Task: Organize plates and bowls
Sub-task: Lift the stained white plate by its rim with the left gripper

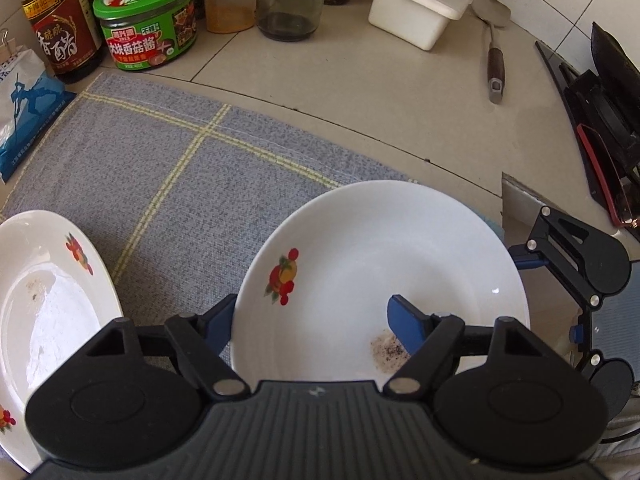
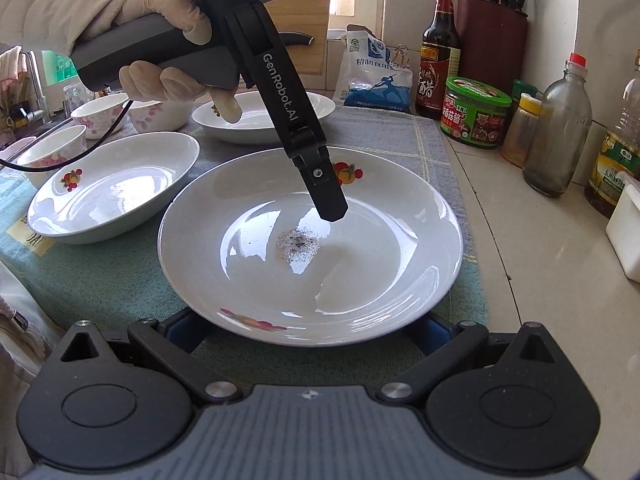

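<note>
**Item: plate (image 1: 380, 240), white, fruit decals on the rim, dark specks in the well.**

- Location: on the mat (image 1: 160, 160) at the right end of the worktop (image 1: 360, 92). In the right wrist view it lies straight ahead and near.
- Shape: round, so there is no long axis to line up. Any rim point serves equally.

**Item: left tongs (image 1: 310, 320).**

- State: drawn in narrow on the plate's rim. One blue finger (image 1: 404, 328) lies inside the well, beside the specks. The other finger (image 1: 218, 320) sits outside and below the rim.
- Approach: steeply downward, carried by a gloved hand (image 2: 168, 40). In the right wrist view they come in from the far left and meet the plate at its far rim.
- Judgement: this is the hand in charge of the plate, and the grip looks ready for a lift.

**Item: right tongs (image 2: 308, 328).**

- State: spread wide and holding nothing. The plate's near rim lies over the gap and hides both tips, so contact cannot be told.
- Relation: the plate lies directly beyond these tongs, and the left tongs sit on the opposite rim.

**Other stock, right wrist view.**

- Second plate (image 2: 112, 200): just left of the held one. Judged the likely stacking place, since it lies nearest.
- Third plate (image 2: 272, 112): far, partly hidden by the hand.
- Bowls (image 2: 100, 114): floral, far left.

**Key relation.** The held rim is the far one, so a lift would tip the near edge down toward the right tongs.
</note>
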Available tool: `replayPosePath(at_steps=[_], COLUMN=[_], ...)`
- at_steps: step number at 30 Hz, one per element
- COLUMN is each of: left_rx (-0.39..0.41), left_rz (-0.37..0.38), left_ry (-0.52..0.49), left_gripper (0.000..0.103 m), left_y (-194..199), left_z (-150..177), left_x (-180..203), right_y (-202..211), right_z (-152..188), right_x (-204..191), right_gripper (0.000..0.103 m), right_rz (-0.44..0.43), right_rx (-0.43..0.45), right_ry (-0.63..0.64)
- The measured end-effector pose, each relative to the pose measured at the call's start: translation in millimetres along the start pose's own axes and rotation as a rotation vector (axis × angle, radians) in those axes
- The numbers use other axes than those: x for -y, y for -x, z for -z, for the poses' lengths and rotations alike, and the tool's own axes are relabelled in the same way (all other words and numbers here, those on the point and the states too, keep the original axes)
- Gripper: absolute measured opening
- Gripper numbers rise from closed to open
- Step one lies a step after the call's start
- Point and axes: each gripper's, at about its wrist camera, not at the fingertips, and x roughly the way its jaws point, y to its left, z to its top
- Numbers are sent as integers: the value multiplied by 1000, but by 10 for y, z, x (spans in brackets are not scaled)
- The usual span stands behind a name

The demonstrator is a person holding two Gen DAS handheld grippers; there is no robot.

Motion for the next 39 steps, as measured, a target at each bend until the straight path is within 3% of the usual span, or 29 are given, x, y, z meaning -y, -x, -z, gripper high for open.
replayPosePath(at_steps=[14,21,39], left_rx=[18,55,102], left_rz=[-7,-37,-76], left_ry=[-15,-10,-16], left_gripper=[78,78,78], left_y=[52,-12,-283], left_z=[-53,-237,-653], left_x=[-37,-187,-449], right_y=[13,-144,-516], right_z=[-137,-297,-496], right_x=[38,193,538], right_gripper=[103,103,103], right_rz=[7,33,68], right_rx=[-9,-6,6], right_ry=[25,54,-16])
